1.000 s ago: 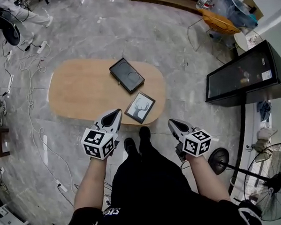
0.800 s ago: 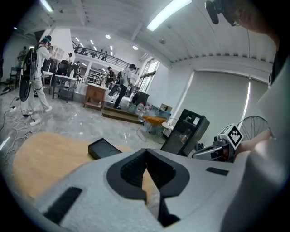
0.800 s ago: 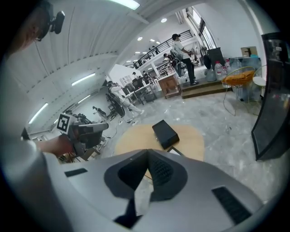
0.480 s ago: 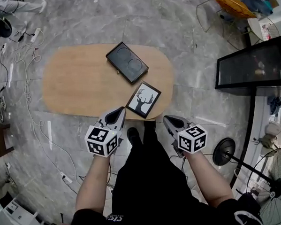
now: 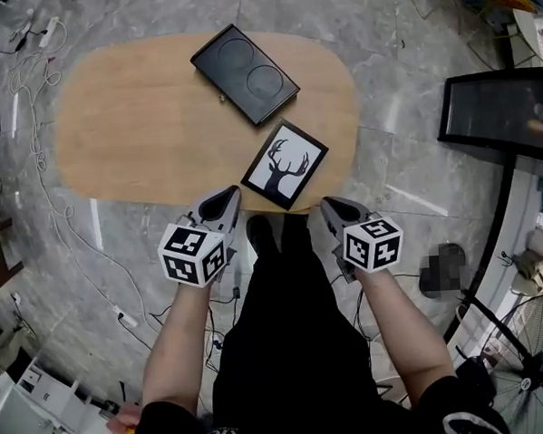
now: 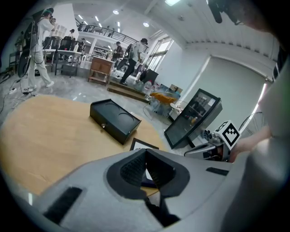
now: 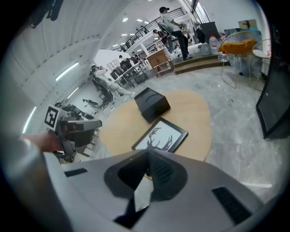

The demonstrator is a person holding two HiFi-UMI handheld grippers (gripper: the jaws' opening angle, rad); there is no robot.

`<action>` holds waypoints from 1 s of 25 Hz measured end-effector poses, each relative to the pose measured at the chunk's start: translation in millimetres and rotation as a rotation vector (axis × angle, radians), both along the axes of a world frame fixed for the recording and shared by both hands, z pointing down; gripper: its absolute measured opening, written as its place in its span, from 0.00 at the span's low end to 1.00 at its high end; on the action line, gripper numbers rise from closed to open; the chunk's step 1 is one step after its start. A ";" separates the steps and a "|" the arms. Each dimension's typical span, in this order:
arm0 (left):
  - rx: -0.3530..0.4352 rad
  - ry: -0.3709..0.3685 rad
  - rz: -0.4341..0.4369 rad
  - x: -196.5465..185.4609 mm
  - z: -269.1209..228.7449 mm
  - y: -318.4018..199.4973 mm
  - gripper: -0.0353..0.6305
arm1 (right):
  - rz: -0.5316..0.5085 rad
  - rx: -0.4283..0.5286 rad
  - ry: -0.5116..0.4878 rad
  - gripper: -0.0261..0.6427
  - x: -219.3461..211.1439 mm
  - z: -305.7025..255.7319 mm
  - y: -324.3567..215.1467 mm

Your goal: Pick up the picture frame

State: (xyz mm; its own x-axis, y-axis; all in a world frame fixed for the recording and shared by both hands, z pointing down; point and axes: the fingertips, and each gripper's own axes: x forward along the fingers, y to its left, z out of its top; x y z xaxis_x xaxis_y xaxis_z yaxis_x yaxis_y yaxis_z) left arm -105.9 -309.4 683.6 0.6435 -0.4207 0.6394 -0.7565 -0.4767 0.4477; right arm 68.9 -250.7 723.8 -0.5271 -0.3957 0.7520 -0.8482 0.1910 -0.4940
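Note:
A black picture frame with a deer-antler print lies flat near the front edge of the oval wooden table; it also shows in the right gripper view as the picture frame. My left gripper hangs shut just in front of the table edge, left of the frame, holding nothing. My right gripper is shut too, empty, just off the frame's near right corner. In the left gripper view only a corner of the frame peeks above the shut jaws.
A black box with two round recesses lies on the table behind the frame. A dark glass cabinet stands at the right, a fan at lower right. Cables trail over the floor at the left. People stand far off.
Both grippers have sunk toward the table and now sit close to its front edge. The table and frame look larger and nearer in the head view. Jaws stayed shut.

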 end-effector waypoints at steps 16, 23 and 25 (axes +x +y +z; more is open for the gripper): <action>-0.080 -0.059 0.046 4.1 108.9 -7.8 0.07 | 0.070 -0.203 0.070 0.30 -13.4 125.2 -1.5; -0.064 -0.065 0.028 4.7 115.8 -5.6 0.08 | 0.053 -0.228 0.184 0.37 -10.7 139.6 -16.6; -0.063 -0.058 0.014 1.5 114.7 -4.2 0.08 | 0.042 -0.227 0.225 0.38 -13.0 140.7 -19.3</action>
State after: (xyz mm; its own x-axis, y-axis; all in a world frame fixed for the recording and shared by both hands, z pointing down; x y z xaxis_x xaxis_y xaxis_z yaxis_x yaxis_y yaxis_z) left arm -104.5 -313.6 798.3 0.6101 -0.3696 0.7009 -0.7756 -0.4595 0.4328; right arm 55.9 -270.0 864.5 -0.3243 -0.2225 0.9194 -0.9458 0.0600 -0.3191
